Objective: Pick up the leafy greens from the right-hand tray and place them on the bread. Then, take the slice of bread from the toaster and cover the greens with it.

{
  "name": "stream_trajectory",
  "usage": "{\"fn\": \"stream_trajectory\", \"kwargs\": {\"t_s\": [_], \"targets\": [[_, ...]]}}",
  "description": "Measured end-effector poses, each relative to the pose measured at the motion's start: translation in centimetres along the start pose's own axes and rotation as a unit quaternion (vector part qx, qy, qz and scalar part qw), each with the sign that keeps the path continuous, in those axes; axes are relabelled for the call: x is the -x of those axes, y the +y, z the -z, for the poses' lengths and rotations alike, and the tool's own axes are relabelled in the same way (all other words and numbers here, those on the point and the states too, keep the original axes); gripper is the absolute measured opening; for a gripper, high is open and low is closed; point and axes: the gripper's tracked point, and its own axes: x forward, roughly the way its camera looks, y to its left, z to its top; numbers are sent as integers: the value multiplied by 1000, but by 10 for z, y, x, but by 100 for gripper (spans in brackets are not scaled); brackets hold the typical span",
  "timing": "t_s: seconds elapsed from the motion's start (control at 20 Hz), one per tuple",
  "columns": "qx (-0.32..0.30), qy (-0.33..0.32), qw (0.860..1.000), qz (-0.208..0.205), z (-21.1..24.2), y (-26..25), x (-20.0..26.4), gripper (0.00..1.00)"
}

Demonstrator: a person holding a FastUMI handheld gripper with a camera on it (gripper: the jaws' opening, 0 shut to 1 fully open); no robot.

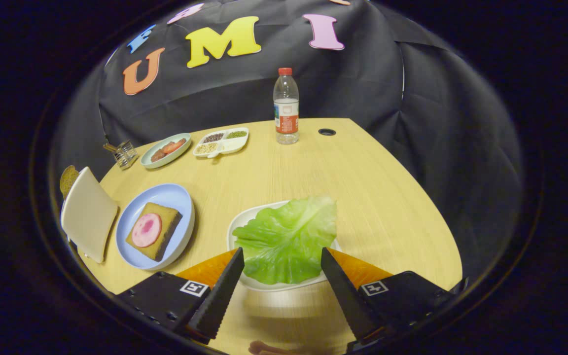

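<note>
The greens [288, 239] are lying as one big leaf on the white tray [234, 228], covering most of it and hanging over its far rim. Your hand-held gripper [282, 261] is hovering wide open over the tray's near side; the fingers [225, 283] are flanking the leaf's near edge, one on each side, neither pressing on it. You're gripping nothing.

Left of the tray, the blue plate [177, 197] is holding the bread [165, 224] with a round pink slice [146, 230] on top. Further left, the toaster [88, 213] is sitting at the bench [363, 187] edge, with a brown slice [68, 179] poking out behind it.

Beyond those, a small clear holder [124, 153], a green dish [163, 160] with reddish pieces and a white divided dish [234, 143] with seeds are lining up toward the wall. A bottle [286, 106] is standing upright at the far edge, a cable hole [327, 132] just to its right. A fingertip [269, 348] is showing below the fingers.
</note>
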Motion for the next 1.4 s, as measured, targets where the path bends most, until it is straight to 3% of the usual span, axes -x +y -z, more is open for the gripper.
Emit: {"fn": "stream_trajectory", "kwargs": {"t_s": [0.2, 0.3, 0.4, 0.55, 0.6, 0.65, 0.75, 0.85, 0.95, 1.4], "targets": [[-8, 29, 1000, 5, 10, -3, -16, 96], [-1, 36, 999, 12, 13, -4, -17, 84], [-4, 37, 999, 15, 12, -3, -16, 80], [-10, 31, 999, 16, 13, 2, -17, 66], [-10, 32, 999, 18, 13, 3, -18, 52], [-12, 29, 1000, 4, 12, 9, -18, 48], [-15, 27, 999, 5, 12, 12, -17, 11], [-12, 16, 1000, 13, 9, 10, -17, 11], [-23, 13, 1000, 16, 8, 10, -10, 1], [-24, -43, 999, 5, -22, 32, 64, 0]]}}
